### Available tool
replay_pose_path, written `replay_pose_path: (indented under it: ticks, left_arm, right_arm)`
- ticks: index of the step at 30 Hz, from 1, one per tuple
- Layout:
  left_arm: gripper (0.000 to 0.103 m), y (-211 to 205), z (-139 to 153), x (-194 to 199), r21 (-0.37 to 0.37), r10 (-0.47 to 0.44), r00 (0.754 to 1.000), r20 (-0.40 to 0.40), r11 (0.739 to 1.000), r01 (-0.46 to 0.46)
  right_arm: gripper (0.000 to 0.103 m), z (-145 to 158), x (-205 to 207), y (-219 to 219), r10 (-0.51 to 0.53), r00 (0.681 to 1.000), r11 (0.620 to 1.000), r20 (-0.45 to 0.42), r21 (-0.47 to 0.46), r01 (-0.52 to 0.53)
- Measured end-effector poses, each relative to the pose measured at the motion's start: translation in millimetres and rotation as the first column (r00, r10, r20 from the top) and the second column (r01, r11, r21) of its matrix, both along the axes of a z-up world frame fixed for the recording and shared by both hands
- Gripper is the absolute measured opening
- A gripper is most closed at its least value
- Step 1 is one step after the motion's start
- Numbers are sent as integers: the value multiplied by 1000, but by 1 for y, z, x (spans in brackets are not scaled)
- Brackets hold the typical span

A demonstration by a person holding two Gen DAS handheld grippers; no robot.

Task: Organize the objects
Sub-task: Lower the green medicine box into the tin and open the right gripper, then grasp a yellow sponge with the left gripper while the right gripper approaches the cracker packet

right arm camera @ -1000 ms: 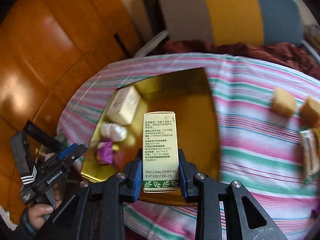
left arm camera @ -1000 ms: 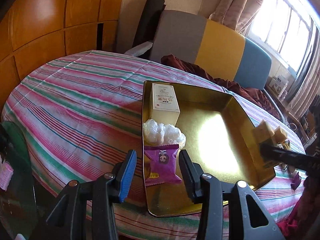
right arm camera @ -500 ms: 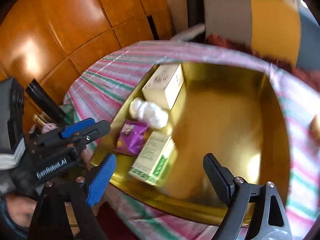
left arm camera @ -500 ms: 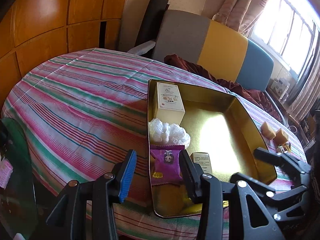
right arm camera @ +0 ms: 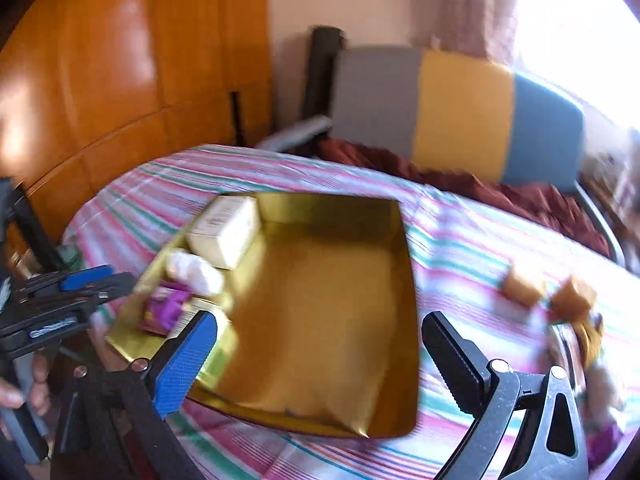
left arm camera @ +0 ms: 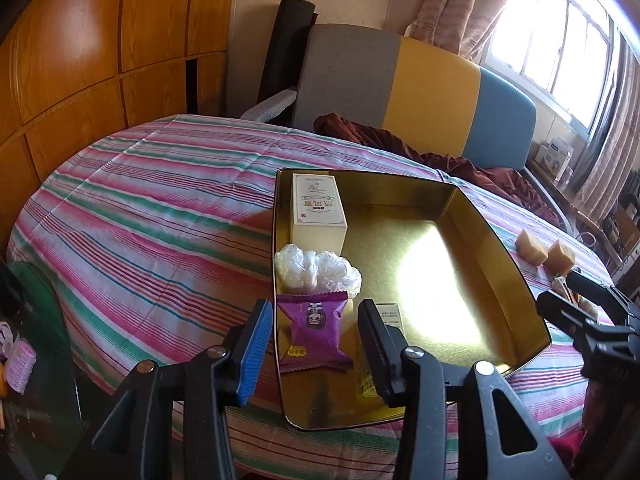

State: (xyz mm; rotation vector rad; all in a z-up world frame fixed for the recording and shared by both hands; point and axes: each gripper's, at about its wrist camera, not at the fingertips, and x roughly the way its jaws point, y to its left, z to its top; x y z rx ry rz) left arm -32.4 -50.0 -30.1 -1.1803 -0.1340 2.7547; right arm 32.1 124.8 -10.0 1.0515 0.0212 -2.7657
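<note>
A gold tin tray [left arm camera: 496, 248] [right arm camera: 404, 240] sits on the striped table. Along its left side lie a cream box [left arm camera: 318, 210] [right arm camera: 224, 232], a white plastic wad [left arm camera: 316, 270] [right arm camera: 196, 272], a purple snack packet [left arm camera: 314, 332] [right arm camera: 166, 310] and a green-and-white box [left arm camera: 390, 314], partly hidden behind my left finger. My left gripper [left arm camera: 312, 346] is open and empty, hovering at the tray's near left edge over the purple packet. My right gripper [right arm camera: 320, 356] is wide open and empty above the tray's near edge; it shows at the right of the left wrist view [left arm camera: 592, 320].
Two tan cubes [left arm camera: 546, 248] [right arm camera: 548, 288] and more snack packets [right arm camera: 588, 340] lie on the cloth right of the tray. A grey, yellow and blue chair [left arm camera: 420, 84] with dark red cloth stands behind the table. Wooden panels line the left wall.
My right gripper carried the green-and-white box to the tray, let it go beside the purple packet, opened wide and drew back to the right. The left gripper stayed open, barely shifting.
</note>
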Motion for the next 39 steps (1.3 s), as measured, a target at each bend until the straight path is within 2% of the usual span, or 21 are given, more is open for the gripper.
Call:
replay_pose_path:
  ticks: [5, 11, 17, 21, 24, 26, 28, 30, 32, 36, 39]
  left_arm:
    - [45, 13, 6, 3, -43, -34, 999, -22, 999, 33]
    - [45, 34, 13, 4, -68, -90, 995, -35, 994, 87]
    - [45, 59, 20, 2, -69, -162, 986, -29, 985, 159]
    - [45, 82, 23, -1, -65, -215, 976, -16, 975, 214]
    - [45, 104, 27, -2, -66, -268, 963, -16, 961, 267]
    - [45, 123, 30, -5, -70, -302, 953, -13, 951, 300]
    - [45, 143, 31, -8, -61, -343, 939, -7, 938, 342]
    - [47, 161, 32, -11, -44, -377, 926, 6, 925, 377]
    - [48, 184, 32, -16, -23, -419, 907, 36, 907, 420]
    - [48, 229, 29, -29, 17, -490, 867, 95, 871, 491]
    - [48, 260, 28, -40, 47, -527, 842, 118, 850, 525]
  right_arm:
    - [103, -4, -5, 44, -77, 997, 997, 32, -29, 78]
    - [103, 6, -10, 111, -166, 985, 985, 51, -41, 168]
    - [103, 18, -15, 195, -329, 943, 944, 42, -3, 329]
    - [103, 16, -14, 250, -443, 896, 897, 38, 0, 443]
    - [103, 7, -7, 293, -523, 851, 849, 54, -52, 525]
    - [103, -3, 2, 321, -583, 808, 799, 84, -122, 589]
    - [103, -10, 7, 346, -628, 761, 736, 162, -197, 648]
    - [103, -10, 13, 363, -649, 735, 682, 194, -281, 676]
    - [103, -11, 19, 373, -669, 708, 634, 226, -324, 702]
    - [103, -15, 25, 384, -667, 693, 583, 273, -388, 714]
    - [103, -15, 23, 383, -656, 698, 586, 288, -389, 711]
